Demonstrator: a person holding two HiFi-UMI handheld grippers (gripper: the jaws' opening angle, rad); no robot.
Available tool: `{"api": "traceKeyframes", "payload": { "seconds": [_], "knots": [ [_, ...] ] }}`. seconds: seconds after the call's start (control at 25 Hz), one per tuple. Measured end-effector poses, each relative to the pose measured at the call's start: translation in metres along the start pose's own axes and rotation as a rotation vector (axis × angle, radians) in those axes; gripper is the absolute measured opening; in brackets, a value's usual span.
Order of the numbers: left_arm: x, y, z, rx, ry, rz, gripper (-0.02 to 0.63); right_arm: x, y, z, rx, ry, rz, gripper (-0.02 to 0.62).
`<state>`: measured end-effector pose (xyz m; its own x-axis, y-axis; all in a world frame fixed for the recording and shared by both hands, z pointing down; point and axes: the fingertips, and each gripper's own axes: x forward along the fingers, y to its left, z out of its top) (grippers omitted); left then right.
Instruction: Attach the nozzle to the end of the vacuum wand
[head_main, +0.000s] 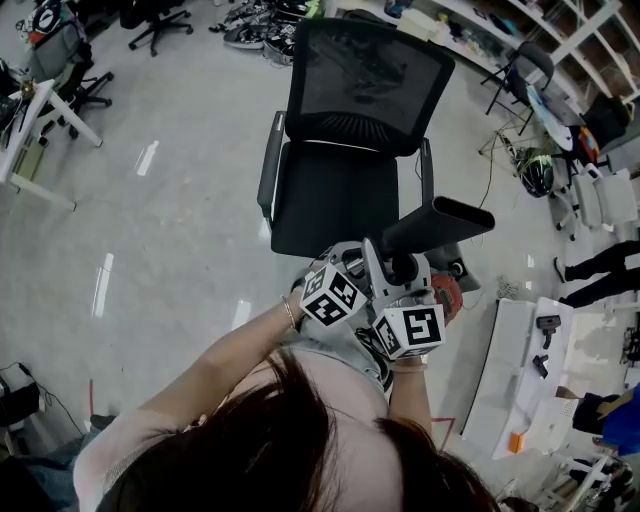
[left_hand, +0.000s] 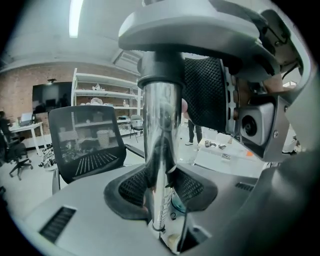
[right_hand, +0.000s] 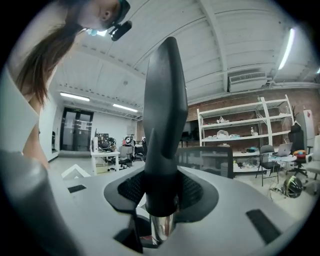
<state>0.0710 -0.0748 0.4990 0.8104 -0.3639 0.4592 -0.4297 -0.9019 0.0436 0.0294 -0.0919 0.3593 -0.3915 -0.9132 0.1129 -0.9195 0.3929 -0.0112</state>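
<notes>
Head view: the left gripper (head_main: 352, 270) and the right gripper (head_main: 405, 288) are found held close together in front of the person's chest, with the marker cubes uppermost. A black nozzle (head_main: 437, 226) is seen rising from between them, angled up and to the right. A black mesh office chair (head_main: 340, 190) is noted just beyond, on the grey floor (head_main: 150, 210).

Left gripper view: the jaws are closed in on the vacuum wand (left_hand: 161, 150). This bright chrome tube is gripped between the two dark pads and runs upright to a dark collar under a grey housing (left_hand: 210, 30). The office chair is recorded at left, with white shelving (left_hand: 102, 95) behind it.

Right gripper view: the jaws are closed round the lower part of the nozzle, which stands upright and tapers to a slanted tip. Its base is seen seated over the chrome end of the vacuum wand, a short length of which shows below the nozzle's rim
</notes>
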Motion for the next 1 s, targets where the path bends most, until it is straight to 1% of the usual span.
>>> {"api": "traceKeyframes", "payload": {
  "seconds": [0.16,0.28,0.36,0.52,0.6,0.88,1.0],
  "knots": [
    [0.001,0.000,0.000,0.006,0.000,-0.001,0.156,0.000,-0.003,-0.001,0.024,0.015,0.004,0.181],
    [0.001,-0.001,0.000,0.029,0.000,-0.003,0.156,0.001,-0.001,-0.002,0.037,0.031,0.025,0.181],
    [-0.001,-0.001,-0.001,0.046,-0.003,-0.011,0.156,0.001,0.003,-0.003,0.043,0.054,0.063,0.181],
    [-0.004,-0.001,-0.002,0.053,-0.014,-0.023,0.156,0.002,0.008,-0.005,0.056,0.116,0.157,0.181],
    [-0.004,-0.001,-0.001,0.054,-0.015,-0.025,0.155,0.002,0.009,-0.005,0.061,0.140,0.183,0.181],
    [-0.008,-0.006,-0.003,0.047,-0.027,-0.041,0.155,-0.002,0.013,-0.005,0.062,0.142,0.161,0.181],
    [-0.007,-0.010,-0.003,0.047,-0.030,-0.061,0.156,-0.006,0.014,-0.006,0.054,0.174,0.193,0.181]
  ]
}}
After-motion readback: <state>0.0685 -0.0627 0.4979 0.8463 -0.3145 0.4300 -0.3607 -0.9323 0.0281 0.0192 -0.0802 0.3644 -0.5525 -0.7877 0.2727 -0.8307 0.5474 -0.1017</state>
